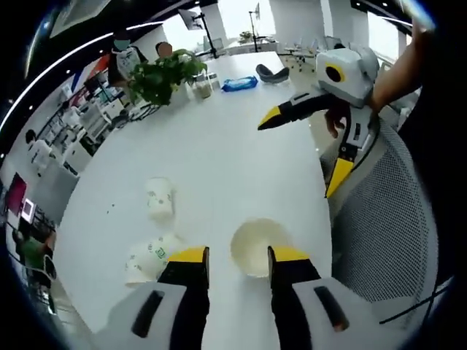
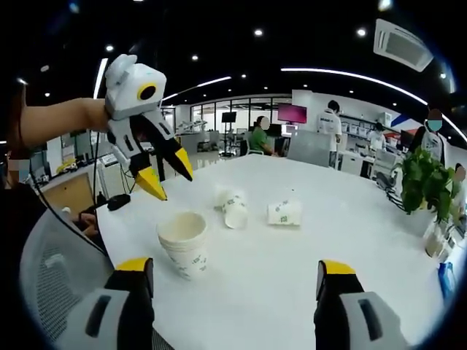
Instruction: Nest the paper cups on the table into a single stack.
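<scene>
Jaws spread on both grippers, upright cup stack (image 2: pixel 183 250) on table (image 2: pixel 292 270), potted plant (image 1: pixel 162 75) beyond.

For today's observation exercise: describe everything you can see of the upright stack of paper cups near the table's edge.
The upright stack of paper cups is white paper with small green print, several cups nested, rims layered, mouth open upward and empty. It stands on the white table near its edge, beside a mesh chair, touching only the table. No tongs touch it.
</scene>
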A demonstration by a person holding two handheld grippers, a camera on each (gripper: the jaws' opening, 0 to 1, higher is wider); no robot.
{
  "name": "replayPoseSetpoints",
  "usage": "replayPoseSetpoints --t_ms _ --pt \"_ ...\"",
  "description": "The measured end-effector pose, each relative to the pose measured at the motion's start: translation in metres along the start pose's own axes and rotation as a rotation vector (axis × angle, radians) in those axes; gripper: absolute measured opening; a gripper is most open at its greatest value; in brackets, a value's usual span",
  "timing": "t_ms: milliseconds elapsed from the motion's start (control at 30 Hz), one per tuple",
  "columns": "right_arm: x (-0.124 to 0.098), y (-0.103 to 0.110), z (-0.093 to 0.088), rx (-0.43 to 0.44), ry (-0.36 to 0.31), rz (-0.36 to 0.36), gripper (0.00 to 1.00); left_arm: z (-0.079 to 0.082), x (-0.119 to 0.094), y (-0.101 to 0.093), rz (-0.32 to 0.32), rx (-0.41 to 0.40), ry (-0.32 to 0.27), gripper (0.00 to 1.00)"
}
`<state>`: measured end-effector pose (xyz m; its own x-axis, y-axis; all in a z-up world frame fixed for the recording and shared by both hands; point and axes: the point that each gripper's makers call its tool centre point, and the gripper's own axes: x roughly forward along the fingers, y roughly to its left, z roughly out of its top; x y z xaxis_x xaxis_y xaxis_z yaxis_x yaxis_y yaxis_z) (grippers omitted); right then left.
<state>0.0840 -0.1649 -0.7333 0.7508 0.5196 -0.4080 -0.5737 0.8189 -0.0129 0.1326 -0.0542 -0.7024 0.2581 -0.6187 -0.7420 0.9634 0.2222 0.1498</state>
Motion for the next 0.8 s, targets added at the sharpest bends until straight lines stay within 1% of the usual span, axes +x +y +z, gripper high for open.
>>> replayPoseSetpoints --t_ms 133,233,333,367,467,500,533,633,733,800 --pt "0.0 -0.001 -0.001 0.003 0.001 0.0 0.93 -0.001 0.0 0.012 0.033 -0.035 -0.02 0.4" --pt "0.001 -0.001 -0.002 0.003 0.004 -0.001 0.93 -0.003 0.001 0.023 0.064 -0.091 -0.034 0.47" --pt "0.0 -0.002 -0.001 0.006 0.003 -0.003 0.93 -0.004 0.003 0.034 0.091 -0.171 -0.067 0.5" --pt "0.0 -0.002 -0.001 0.007 0.004 -0.004 0.93 -0.004 0.003 0.037 0.099 -0.182 -0.072 0.51" --pt "0.0 -0.003 -0.002 0.012 0.004 -0.008 0.93 -0.012 0.007 0.058 0.137 -0.283 -0.105 0.52" --pt "0.0 -0.004 -0.002 0.013 0.004 -0.009 0.93 -0.013 0.007 0.06 0.143 -0.298 -0.107 0.53" --pt "0.0 -0.004 -0.002 0.014 0.004 -0.01 0.93 -0.015 0.009 0.065 0.156 -0.329 -0.114 0.52" --pt "0.0 -0.005 -0.003 0.016 0.005 -0.012 0.93 -0.018 0.013 0.07 0.183 -0.345 -0.114 0.53" --pt "0.0 -0.006 -0.002 0.021 0.005 -0.014 0.93 -0.025 0.019 0.075 0.198 -0.395 -0.108 0.53" --pt "0.0 -0.006 -0.003 0.025 0.004 -0.016 0.93 -0.025 0.022 0.076 0.213 -0.426 -0.115 0.54"
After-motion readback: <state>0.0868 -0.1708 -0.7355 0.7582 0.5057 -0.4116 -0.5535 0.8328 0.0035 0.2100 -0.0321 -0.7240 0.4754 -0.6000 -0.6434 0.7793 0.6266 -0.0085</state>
